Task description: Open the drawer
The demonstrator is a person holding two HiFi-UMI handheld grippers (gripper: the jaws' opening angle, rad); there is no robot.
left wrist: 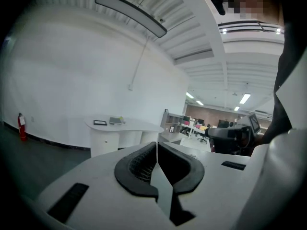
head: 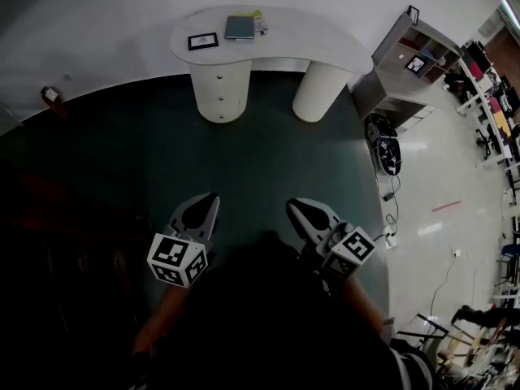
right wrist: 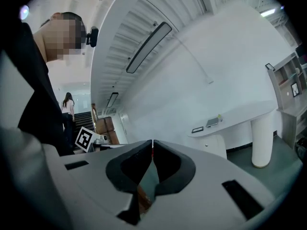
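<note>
Room: dark green floor (head: 268,157) meeting a white wall, with an open office off to the right.
Surface (head: 317,43): white and curved, on a round pedestal (head: 219,96) and a round leg (head: 321,92). It carries a framed marker card (head: 203,41) and a dark flat slab (head: 240,27).
Drawer (head: 218,78): top of three knobbed fronts in the pedestal, flush, well apart from both claws.
Left claw (left wrist: 157,146): pads pressed together, nothing between them, held low by the person's body.
Right claw (right wrist: 152,143): likewise closed and empty, beside the left.
</note>
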